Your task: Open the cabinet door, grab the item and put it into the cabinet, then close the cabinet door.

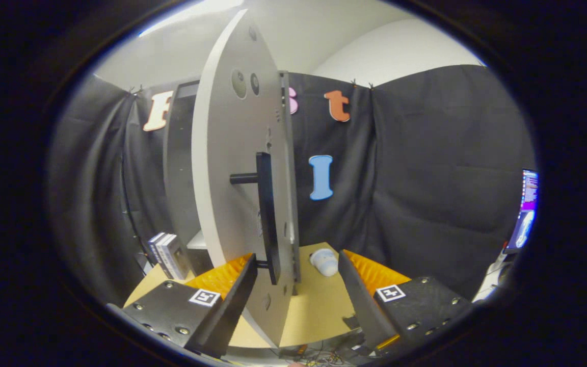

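The gripper [297,285] is held low over the table [319,311], its jaws spread wide with nothing gripped. The cabinet door [232,168] stands open and comes edge-on toward the camera, a pale panel that runs down into the gap between the jaws. Its dark bar handle [267,214] stands upright on the door's face, fixed by short pegs, and the lower end of the handle sits just beside the tip of the left-hand finger; whether they touch is hard to tell. The right-hand finger stands clear of the door, well apart from it. The item to be stored, a small white object [324,262] with a rounded shape, lies on the table just ahead of the right-hand finger's tip and to the right of the door's edge, not between the jaws and not touching either one. Behind the door the cabinet [179,168] rises as a grey box against the black cloth wall, with a pale shelf [197,241] showing low inside it. A few books [166,255] stand upright at the cabinet's left foot on the table. Far off to the right a lit screen [525,211] glows beyond the cloth.
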Available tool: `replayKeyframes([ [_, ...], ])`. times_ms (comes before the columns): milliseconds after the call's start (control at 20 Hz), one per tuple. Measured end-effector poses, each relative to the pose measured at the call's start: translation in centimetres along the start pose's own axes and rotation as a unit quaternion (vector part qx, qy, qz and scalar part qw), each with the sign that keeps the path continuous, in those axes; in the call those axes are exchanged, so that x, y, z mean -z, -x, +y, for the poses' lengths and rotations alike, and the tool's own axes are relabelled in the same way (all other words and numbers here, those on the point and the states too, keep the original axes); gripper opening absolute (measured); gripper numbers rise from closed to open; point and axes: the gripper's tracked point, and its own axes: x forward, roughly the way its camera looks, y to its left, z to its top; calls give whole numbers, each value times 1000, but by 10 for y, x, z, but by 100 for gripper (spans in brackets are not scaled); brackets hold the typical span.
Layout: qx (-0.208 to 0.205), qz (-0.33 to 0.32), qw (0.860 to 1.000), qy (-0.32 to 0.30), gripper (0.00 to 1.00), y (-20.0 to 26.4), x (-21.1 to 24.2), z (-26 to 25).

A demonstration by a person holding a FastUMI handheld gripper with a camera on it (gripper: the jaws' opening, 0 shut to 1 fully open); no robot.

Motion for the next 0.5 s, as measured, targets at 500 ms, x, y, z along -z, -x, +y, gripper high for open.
replayKeyframes([
  [500, -106, 11, 994, -14, 98, -37, 13, 97],
])
